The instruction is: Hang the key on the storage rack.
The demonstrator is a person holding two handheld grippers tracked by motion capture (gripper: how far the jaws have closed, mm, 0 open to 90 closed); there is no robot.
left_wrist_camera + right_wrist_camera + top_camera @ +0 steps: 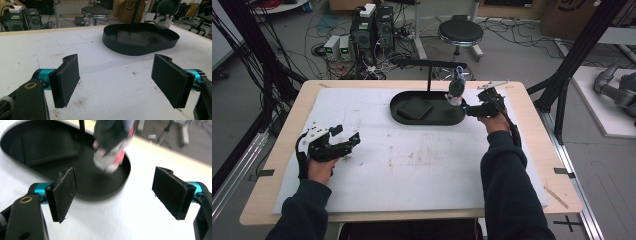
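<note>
White sheeting (412, 170) covers the wooden bench (277, 160), scuffed with brown marks around the middle of the high view. Nearest, at lower left of that view, the left gripper (343, 144) rests low over the sheet, its jaws spread wide with nothing between them; the left gripper view shows only bare stained sheet in the gap. Farther up, right of centre, the right gripper (466, 107) hangs beside the right end of a black oval tray (427, 120), jaws likewise wide apart and empty. Inside the tray lies a dark flat square pad (414, 107) toward its left end. A thin black post with a crossbar (432, 63) rises from the tray, and a small dark-and-white plush toy (456, 90) hangs from it over the tray's right end, blurred in the right gripper view. Beyond the bench stand a round black stool (460, 32), computer towers (372, 27) and tangled cables. A cardboard box (127, 10) in the left gripper view bears the letters "SF".
</note>
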